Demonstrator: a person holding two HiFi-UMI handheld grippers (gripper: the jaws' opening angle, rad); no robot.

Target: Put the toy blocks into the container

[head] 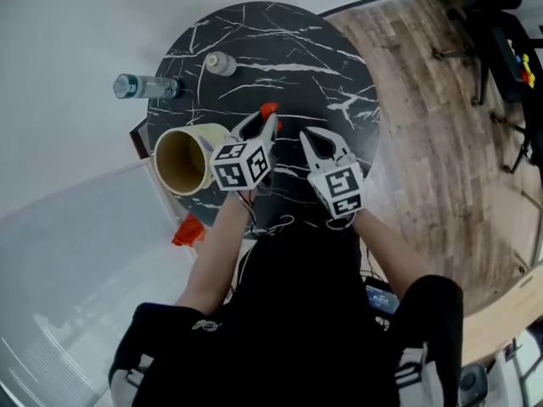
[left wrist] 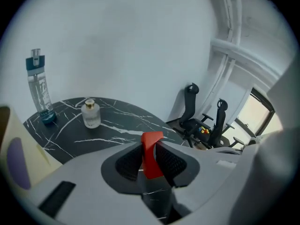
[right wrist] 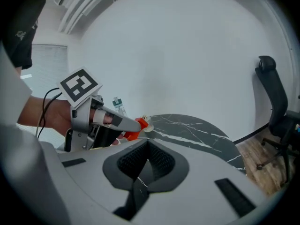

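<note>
Block: red block (left wrist: 152,151) is sitting pinched in the left tool (head: 265,124), up over the counter (head: 280,49), near the container (head: 212,136).
Feel: looking small, hard and light; pinching its flat sides is likely working best.
Pointing: long side is running along the tool, poking past the tips.
Right tool (right wrist: 148,144): pressing shut, holding nothing.

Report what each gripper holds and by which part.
The left gripper pinches the red block by its lower sides, with the top poking out. The right gripper is shut and empty.
</note>
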